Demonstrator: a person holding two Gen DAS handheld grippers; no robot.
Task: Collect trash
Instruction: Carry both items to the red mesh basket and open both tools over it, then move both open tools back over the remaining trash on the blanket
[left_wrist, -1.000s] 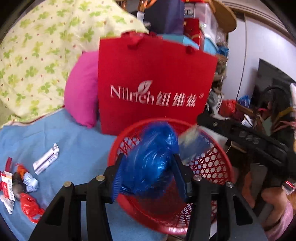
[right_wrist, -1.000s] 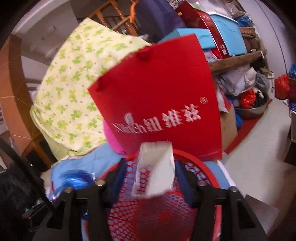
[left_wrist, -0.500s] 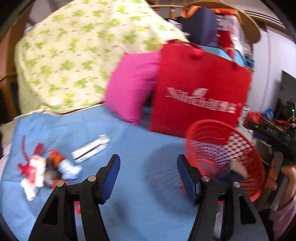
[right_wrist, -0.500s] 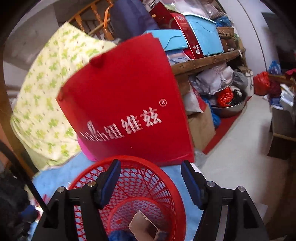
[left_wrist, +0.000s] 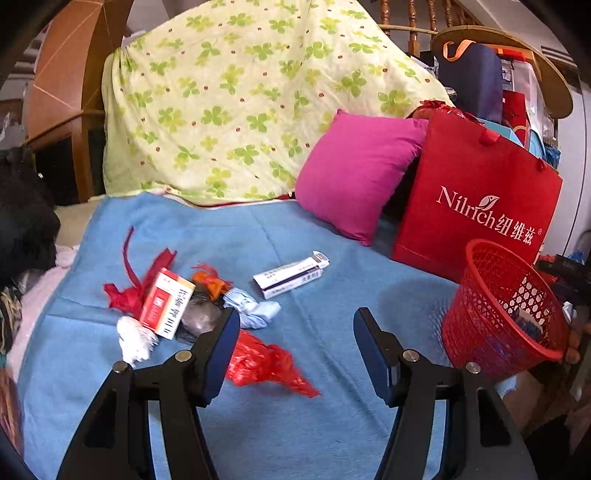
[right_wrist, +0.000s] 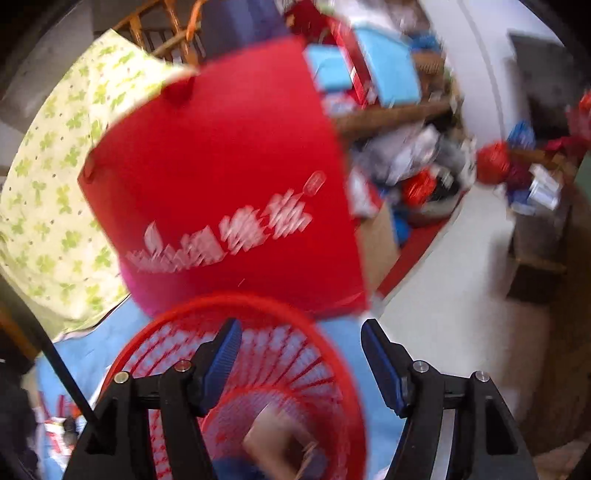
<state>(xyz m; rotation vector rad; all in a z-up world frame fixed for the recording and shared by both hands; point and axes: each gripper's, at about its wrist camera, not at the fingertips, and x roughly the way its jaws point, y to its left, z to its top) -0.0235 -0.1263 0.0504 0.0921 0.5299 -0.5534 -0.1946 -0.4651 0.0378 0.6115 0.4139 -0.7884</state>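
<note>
Left wrist view: your left gripper (left_wrist: 295, 350) hangs nearest the lens with its jaws apart and nothing between them, above the blue blanket (left_wrist: 280, 424). Taking the red mesh basket (left_wrist: 498, 314) as the landmark, it stands at the blanket's right edge, with the red crumpled wrapper (left_wrist: 266, 363) well to its left, just ahead of your left pad. Farther left of the basket lies the main litter cluster: a pale blue wad (left_wrist: 255, 312), a grey lump (left_wrist: 201, 314), an orange scrap (left_wrist: 212, 282), a red-and-white carton (left_wrist: 166, 302), a white tissue (left_wrist: 135, 339) and red ribbon scraps (left_wrist: 125, 291). A long white box (left_wrist: 291, 273) lies apart, between the cluster and the basket. Behind the basket stands the red paper bag (left_wrist: 476, 206), with the pink cushion (left_wrist: 358, 177) to its left.

Right wrist view (blurred): your right gripper (right_wrist: 299, 362) hovers over the basket's mouth, jaws spread and empty. Below it, on the basket floor, rest a tan scrap (right_wrist: 277, 439) and something blue (right_wrist: 236, 469).

Progress, as a judgement: a few pieces are binned, while most of the trash remains on the blanket. You appear to be between drops, and the red wrapper looks the likeliest pick for your left gripper.
</note>
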